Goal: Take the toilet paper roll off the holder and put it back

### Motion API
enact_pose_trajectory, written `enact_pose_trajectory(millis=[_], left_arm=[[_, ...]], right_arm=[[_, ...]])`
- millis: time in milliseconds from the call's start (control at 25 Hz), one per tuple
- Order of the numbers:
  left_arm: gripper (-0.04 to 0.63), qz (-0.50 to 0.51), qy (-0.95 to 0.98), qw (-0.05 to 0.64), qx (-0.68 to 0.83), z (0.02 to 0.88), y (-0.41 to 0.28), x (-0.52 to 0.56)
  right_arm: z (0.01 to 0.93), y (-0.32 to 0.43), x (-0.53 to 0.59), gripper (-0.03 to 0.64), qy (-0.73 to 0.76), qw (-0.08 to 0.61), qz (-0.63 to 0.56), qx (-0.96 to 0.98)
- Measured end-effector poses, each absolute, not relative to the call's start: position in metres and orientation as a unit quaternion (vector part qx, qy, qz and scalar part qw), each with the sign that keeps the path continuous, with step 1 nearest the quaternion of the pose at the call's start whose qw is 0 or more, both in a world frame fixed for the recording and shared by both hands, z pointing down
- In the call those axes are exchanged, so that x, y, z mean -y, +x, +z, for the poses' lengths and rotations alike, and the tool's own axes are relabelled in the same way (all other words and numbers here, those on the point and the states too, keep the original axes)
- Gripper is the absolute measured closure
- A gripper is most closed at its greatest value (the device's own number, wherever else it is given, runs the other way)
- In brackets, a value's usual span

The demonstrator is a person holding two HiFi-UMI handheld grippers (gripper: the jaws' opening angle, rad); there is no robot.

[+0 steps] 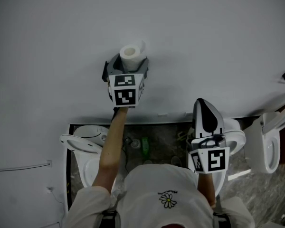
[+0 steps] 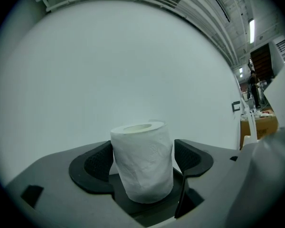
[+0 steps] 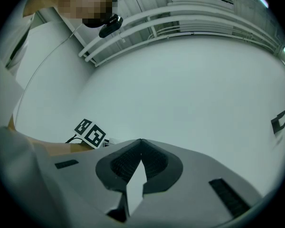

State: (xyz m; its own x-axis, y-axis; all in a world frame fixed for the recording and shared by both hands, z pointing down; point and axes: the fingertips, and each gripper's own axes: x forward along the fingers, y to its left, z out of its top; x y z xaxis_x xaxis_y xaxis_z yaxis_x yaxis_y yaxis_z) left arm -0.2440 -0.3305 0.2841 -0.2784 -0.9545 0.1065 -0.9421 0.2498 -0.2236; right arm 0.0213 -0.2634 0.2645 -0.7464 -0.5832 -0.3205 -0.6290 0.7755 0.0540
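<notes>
**1. Toilet paper roll** point(image 2: 142, 163): white and upright, close to the wall point(image 1: 61, 42), standing between the jaws of the left gripper point(image 2: 143, 147). What carries the roll is hidden in all views.

**2. Left gripper:** jaws released. Only the left gripper view shows this: a sliver of wall is visible between the roll and the right-hand jaw. The other jaw lies just beside the roll, and contact there is unclear.

**3. Right gripper** point(image 3: 140, 141): jaws clenched tip to tip with nothing between them, aimed at the wall.

**4. Head view only:** the right gripper sits farther from the wall than the roll. A bare forearm point(image 1: 111, 146) extends behind the left gripper. A toilet point(image 1: 83, 144) stands by the wall's lower edge.

**5. Right gripper view only:** the left gripper's marker cube point(image 3: 91, 133) shows against the wall.

**6. Black bracket** point(image 3: 277, 122): fixed on the wall.
</notes>
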Motion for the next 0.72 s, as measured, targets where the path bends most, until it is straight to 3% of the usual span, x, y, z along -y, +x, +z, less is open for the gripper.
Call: enact_pose_trajectory(millis=[360,720], left_arm=[[0.184,-0.09,-0.593,0.057,-0.798,0.256,-0.247,0.313],[0.186,-0.024,-0.604,0.161,-0.78,0.154,-0.22,0.279]], right_arm=[[0.265,0.017,0.259,0.607,-0.319,0.145,0.076,-0.934],[0.255,0.002,0.256,0.607,-0.299,0.149,0.091,-0.938]])
